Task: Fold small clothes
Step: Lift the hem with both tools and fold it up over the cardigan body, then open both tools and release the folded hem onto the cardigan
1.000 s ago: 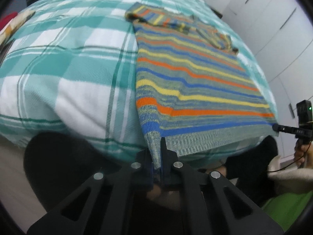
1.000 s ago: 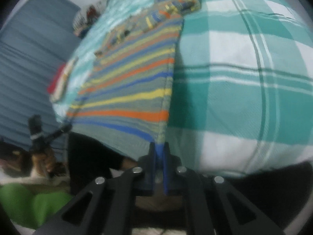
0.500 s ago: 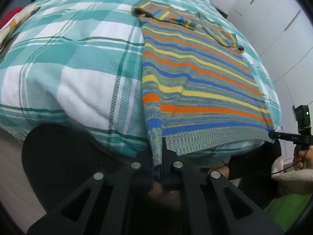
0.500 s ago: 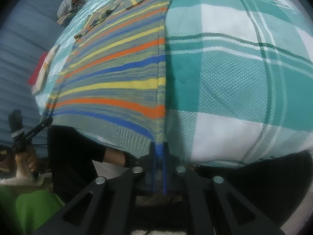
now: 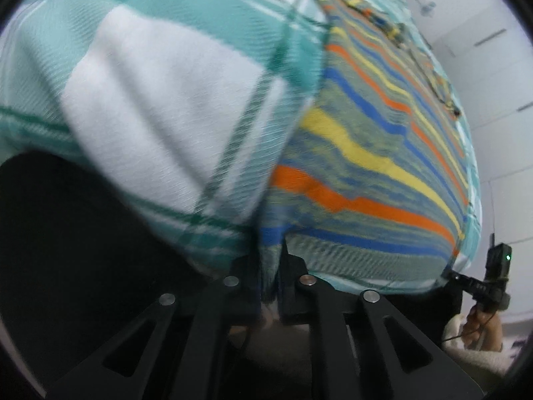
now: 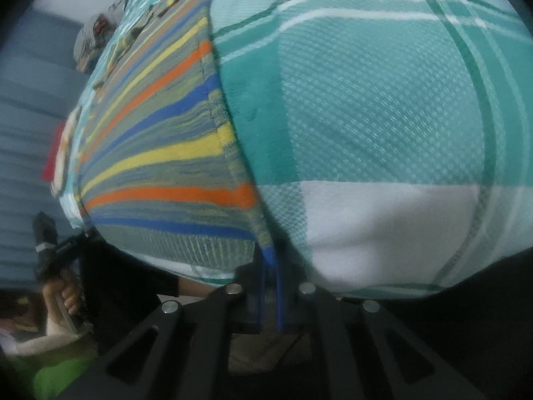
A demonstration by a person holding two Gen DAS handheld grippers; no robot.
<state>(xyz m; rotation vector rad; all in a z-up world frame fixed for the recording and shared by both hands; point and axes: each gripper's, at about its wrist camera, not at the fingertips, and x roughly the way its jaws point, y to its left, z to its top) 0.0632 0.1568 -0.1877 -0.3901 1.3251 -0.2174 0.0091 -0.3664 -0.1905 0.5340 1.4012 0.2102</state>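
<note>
A small knit sweater [image 5: 366, 166] with orange, yellow and blue stripes lies flat on a teal and white checked bedspread [image 5: 166, 100], its hem at the bed's near edge. My left gripper [image 5: 270, 276] has the hem's left corner between its fingers; its jaws are opening a little and the cloth still fills the gap. In the right wrist view the sweater [image 6: 160, 173] runs away to the upper left. My right gripper [image 6: 270, 266] is shut on the hem's right corner. Each view shows the other gripper at the hem's far corner: the right one [image 5: 446, 271], the left one [image 6: 88, 233].
The bedspread [image 6: 383, 116] spreads wide beside the sweater. White cupboard doors [image 5: 499, 66] stand past the bed on one side, a blue-grey wall [image 6: 26, 133] on the other. A heap of clothes [image 6: 90, 43] lies at the far end. The person's dark clothing [image 5: 66, 250] is below the bed edge.
Both grippers have sunk toward the bed's near edge, laying the sweater's hem down. The bedspread now looms much closer in both views. The left gripper's gap looks slightly wider.
</note>
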